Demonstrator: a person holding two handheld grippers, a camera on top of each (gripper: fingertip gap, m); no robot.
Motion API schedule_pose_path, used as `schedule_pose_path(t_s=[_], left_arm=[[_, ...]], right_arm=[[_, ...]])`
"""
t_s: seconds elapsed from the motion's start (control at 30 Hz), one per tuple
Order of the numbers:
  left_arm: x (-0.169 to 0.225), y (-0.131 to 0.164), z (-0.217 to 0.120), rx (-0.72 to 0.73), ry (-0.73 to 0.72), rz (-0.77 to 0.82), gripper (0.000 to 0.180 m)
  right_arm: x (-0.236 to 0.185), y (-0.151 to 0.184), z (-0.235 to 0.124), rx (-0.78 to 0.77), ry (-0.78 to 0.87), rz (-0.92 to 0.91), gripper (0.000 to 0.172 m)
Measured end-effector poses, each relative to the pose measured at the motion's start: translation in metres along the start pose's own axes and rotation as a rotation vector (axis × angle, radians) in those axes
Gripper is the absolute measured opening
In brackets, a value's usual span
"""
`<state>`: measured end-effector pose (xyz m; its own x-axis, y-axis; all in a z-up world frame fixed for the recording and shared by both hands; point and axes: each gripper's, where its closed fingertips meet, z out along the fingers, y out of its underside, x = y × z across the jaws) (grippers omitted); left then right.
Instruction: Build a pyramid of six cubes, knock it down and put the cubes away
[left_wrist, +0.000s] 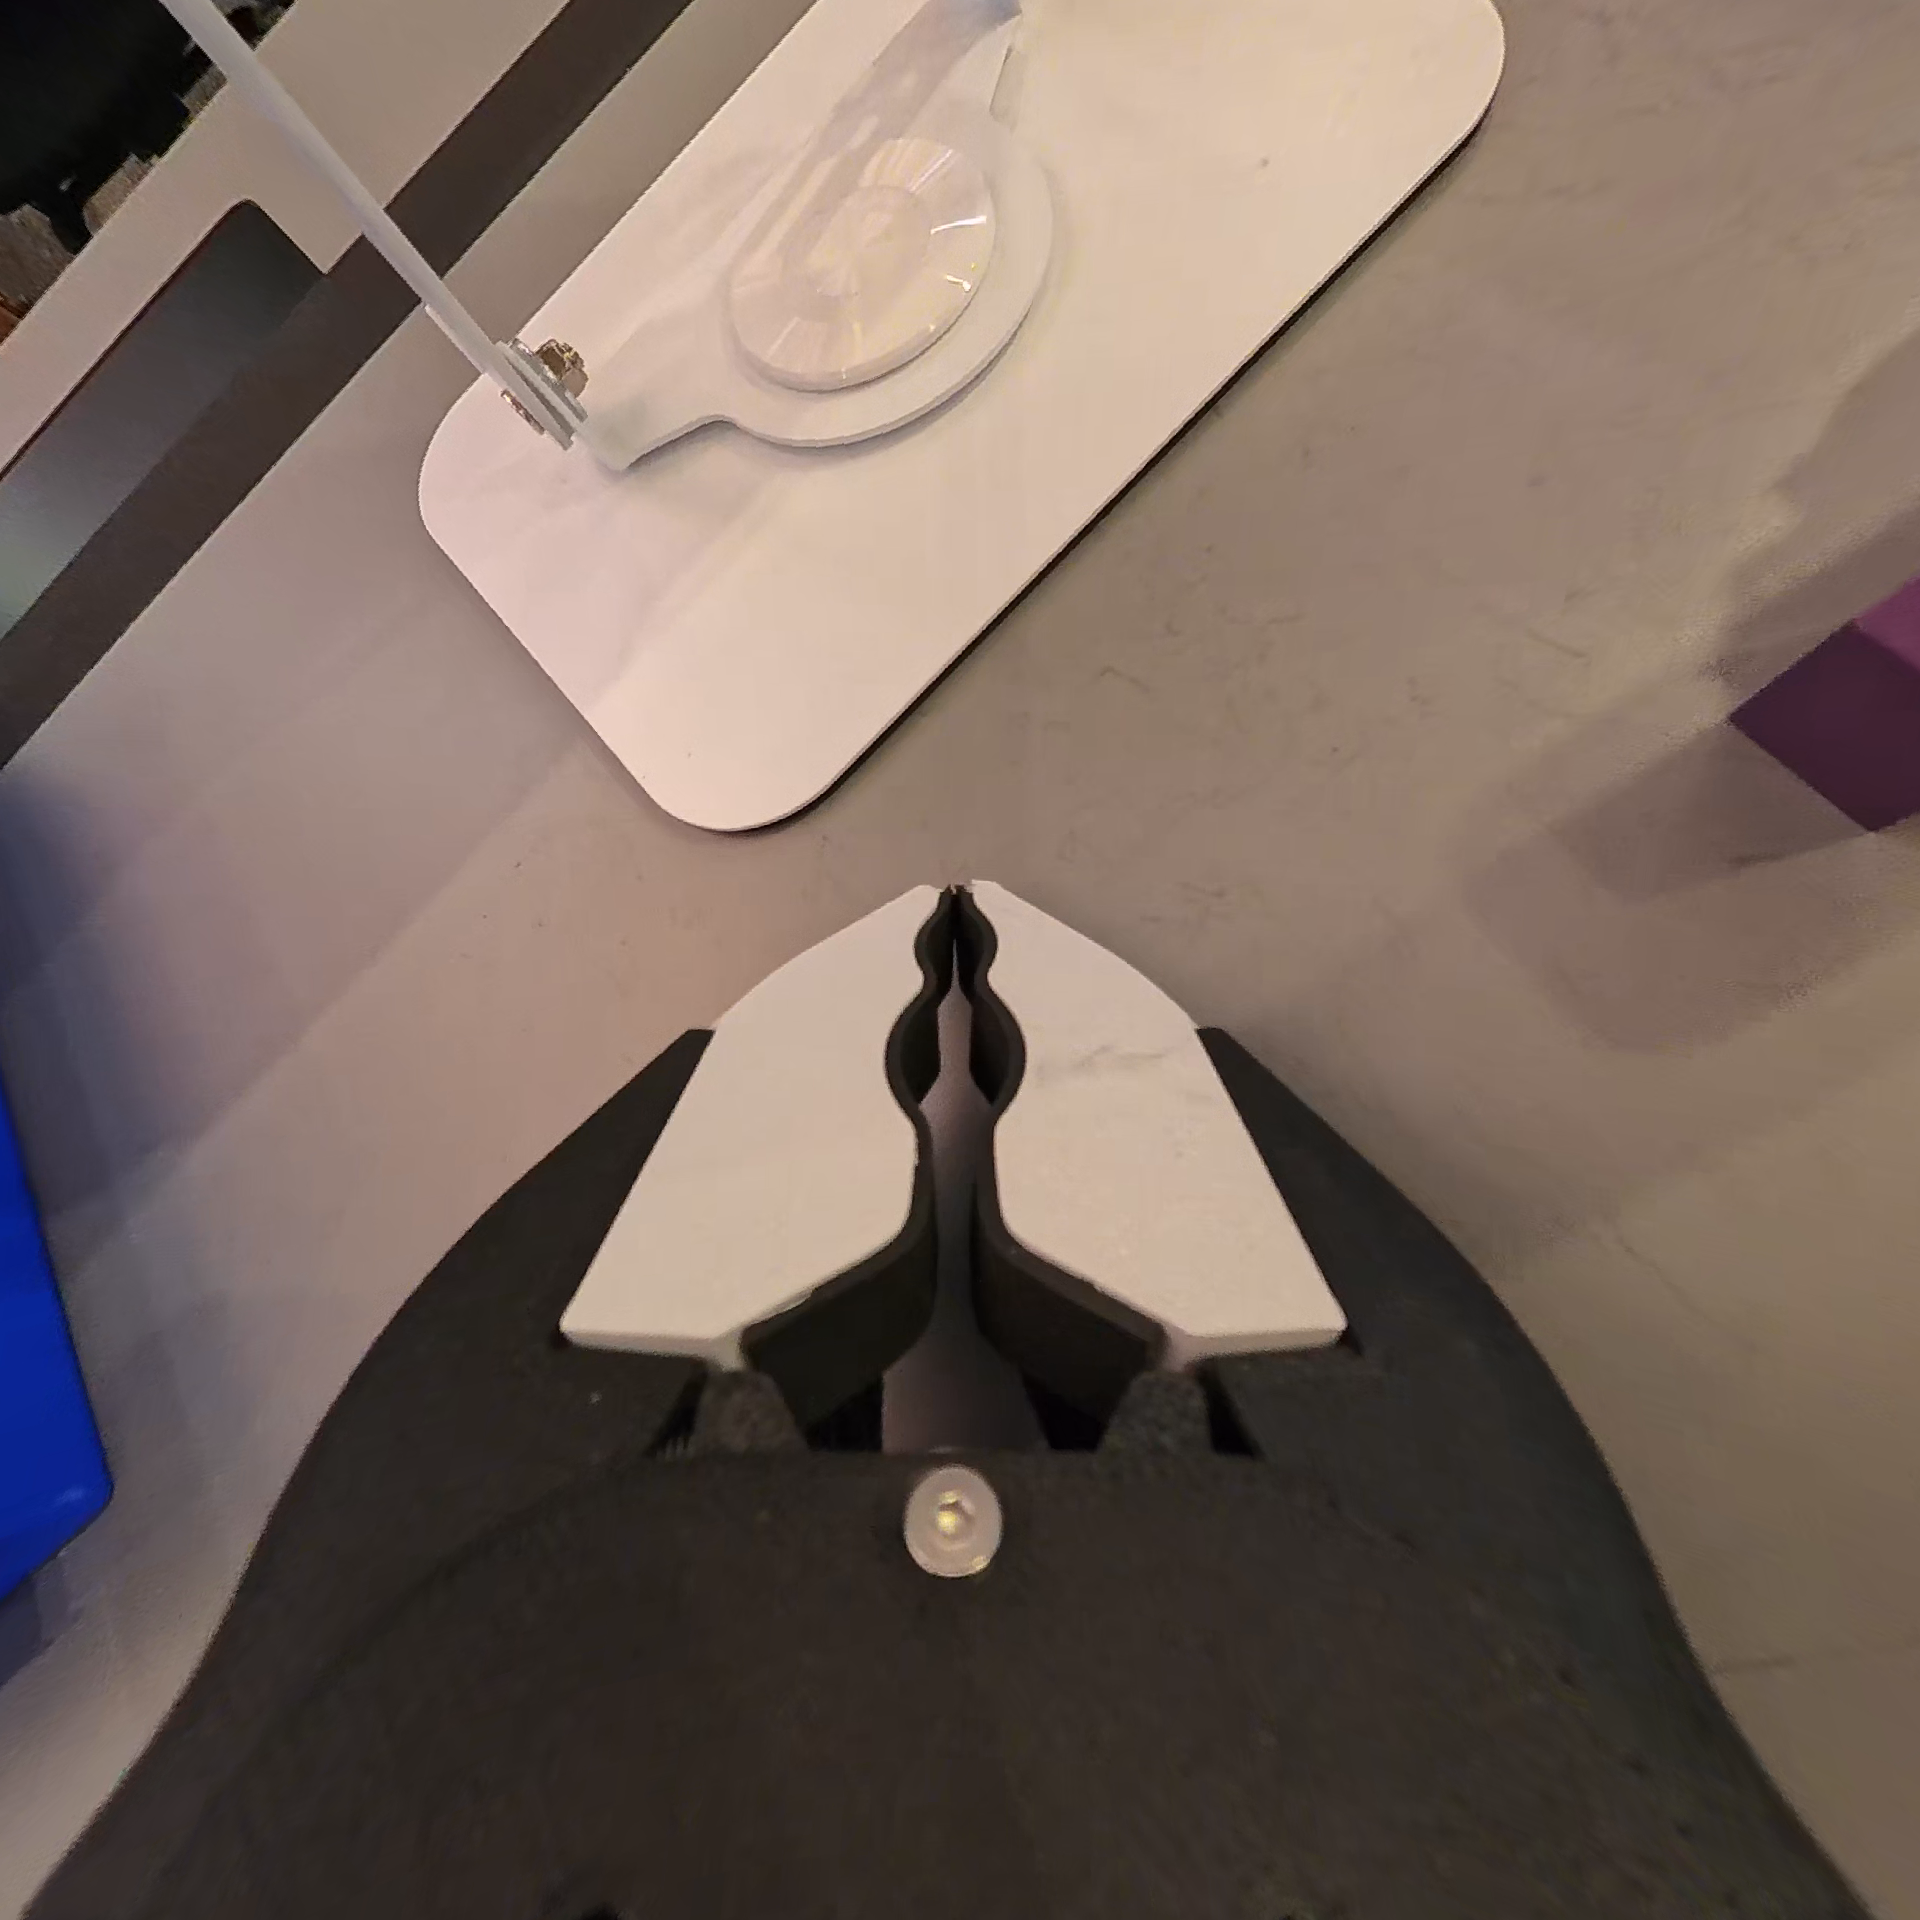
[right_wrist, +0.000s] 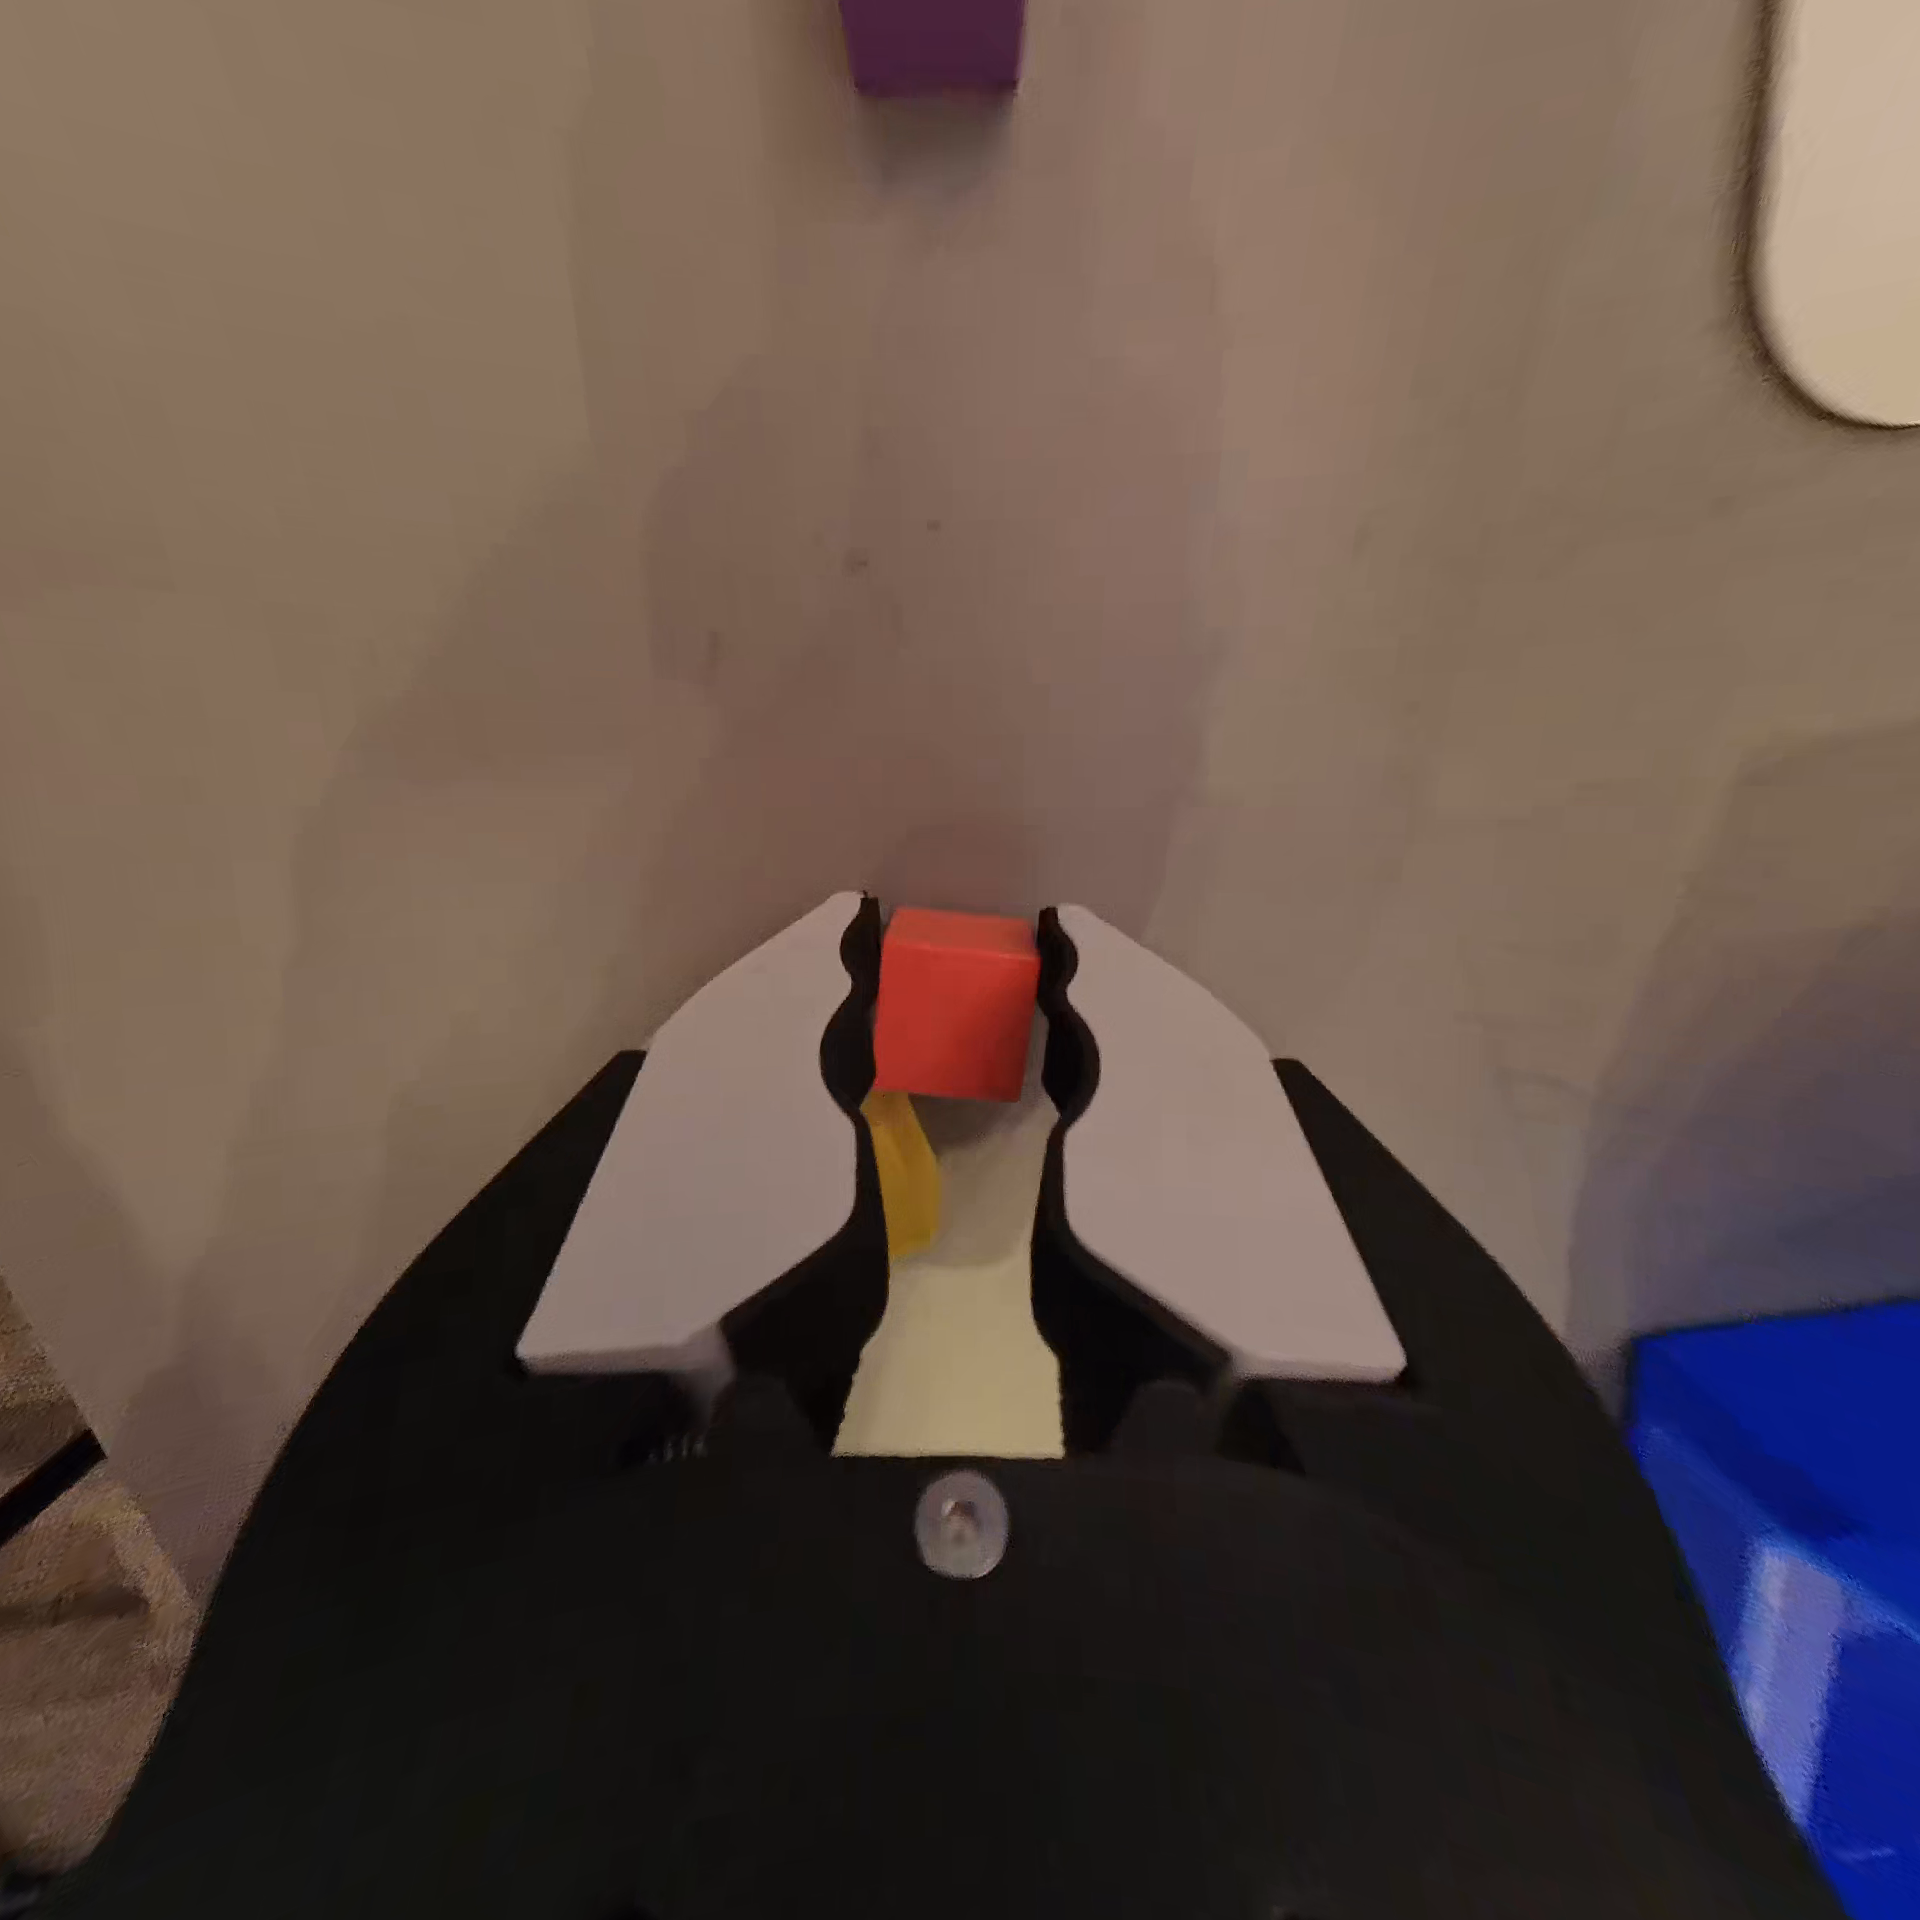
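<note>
Two risks stand out while the right tongs (right_wrist: 956, 920) carry the small red-orange cube (right_wrist: 956, 1003). Its black wavy pads (right_wrist: 1062, 997) sit closed against the cube's two side faces near the tips only, so a jolt or a slight loosening could probably let it twist or drop onto the grey counter (right_wrist: 416, 520). A yellow piece (right_wrist: 906, 1184) shows just below and behind the cube, partly hidden, so what it is cannot be told; it might snag or come along. The blur in this view suggests quick motion, which would make a slip likelier.

These tongs point forward over the counter, roughly toward the purple cube (right_wrist: 930, 47) resting well ahead, with the blue plastic bin (right_wrist: 1787, 1558) low at the right.

The left tongs (left_wrist: 958, 891) have their tips fully together on nothing, hovering over bare counter just short of the white rounded plate (left_wrist: 935, 520) of a stand, tilted downward and idle.
</note>
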<state>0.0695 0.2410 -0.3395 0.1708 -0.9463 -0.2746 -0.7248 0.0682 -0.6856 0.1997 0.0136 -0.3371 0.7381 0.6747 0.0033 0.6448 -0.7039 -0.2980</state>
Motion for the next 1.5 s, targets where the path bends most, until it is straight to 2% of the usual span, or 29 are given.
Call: schedule_pose_path(t_s=[0.1, 0.17, 0.23, 0.3, 0.4, 0.53, 0.63, 0.67, 0.73, 0.8, 0.87, 0.93, 1.0, 1.1, 1.2, 1.33, 1.37, 1.4, 1.5], left_arm=[[0.0, 0.0, 0.0, 0.001, 0.002, 0.001, 0.0], [0.0, 0.0, 0.0, 0.0, 0.004, -0.001, 0.0], [0.0, 0.0, 0.0, -0.001, 0.009, -0.006, 0.0], [0.0, 0.0, 0.0, -0.001, 0.01, -0.007, 0.0], [0.0, 0.0, 0.0, 0.0, 0.005, -0.003, 0.0], [0.0, 0.0, 0.0, 0.0, 0.005, -0.003, 0.0], [0.0, 0.0, 0.0, -0.001, 0.011, -0.008, 0.0], [0.0, 0.0, 0.0, -0.001, 0.012, -0.009, 0.0], [0.001, 0.0, 0.0, -0.002, 0.014, -0.01, 0.0], [0.001, 0.0, 0.0, -0.002, 0.014, -0.01, 0.0], [0.001, 0.0, 0.0, -0.002, 0.015, -0.012, 0.0], [0.001, 0.0, 0.0, -0.002, 0.018, -0.014, 0.0], [0.001, 0.0, 0.0, -0.003, 0.018, -0.015, 0.0], [0.0, 0.0, 0.0, -0.002, 0.016, -0.012, 0.0], [0.0, 0.0, 0.0, -0.002, 0.012, -0.012, 0.0], [0.0, 0.0, 0.0, -0.001, 0.007, -0.006, 0.0], [0.0, 0.0, 0.0, -0.001, 0.006, -0.006, 0.0], [0.0, 0.0, 0.0, -0.001, 0.007, -0.006, 0.0], [0.0, 0.0, 0.0, -0.002, 0.01, -0.009, 0.0]], right_arm=[[0.031, -0.005, -0.043, 0.109, 0.065, 0.068, 0.029], [0.077, 0.0, -0.089, 0.189, 0.205, 0.136, 0.029], [0.134, 0.016, -0.132, 0.241, 0.332, 0.25, 0.029], [0.188, 0.047, -0.148, 0.214, 0.378, 0.383, 0.029], [0.252, 0.096, -0.128, 0.101, 0.363, 0.556, 0.029], [0.292, 0.143, -0.078, -0.049, 0.301, 0.687, 0.03], [0.303, 0.157, -0.063, -0.107, 0.323, 0.699, 0.031], [0.304, 0.16, -0.063, -0.119, 0.324, 0.708, 0.046], [0.304, 0.158, -0.077, -0.094, 0.353, 0.708, 0.05], [0.298, 0.142, -0.107, -0.017, 0.414, 0.665, 0.048], [0.27, 0.111, -0.139, 0.096, 0.426, 0.566, 0.045], [0.218, 0.072, -0.158, 0.19, 0.352, 0.394, 0.044], [0.156, 0.041, -0.162, 0.219, 0.285, 0.164, 0.042], [0.064, 0.013, -0.135, 0.199, 0.146, -0.121, 0.052], [0.009, 0.017, -0.086, 0.079, 0.047, -0.28, 0.06], [-0.016, 0.04, -0.028, -0.092, -0.041, -0.37, 0.059], [-0.019, 0.042, -0.019, -0.109, -0.063, -0.375, 0.052], [-0.019, 0.045, -0.011, -0.129, -0.07, -0.382, 0.035], [-0.011, 0.041, -0.019, -0.122, -0.056, -0.346, 0.03]])
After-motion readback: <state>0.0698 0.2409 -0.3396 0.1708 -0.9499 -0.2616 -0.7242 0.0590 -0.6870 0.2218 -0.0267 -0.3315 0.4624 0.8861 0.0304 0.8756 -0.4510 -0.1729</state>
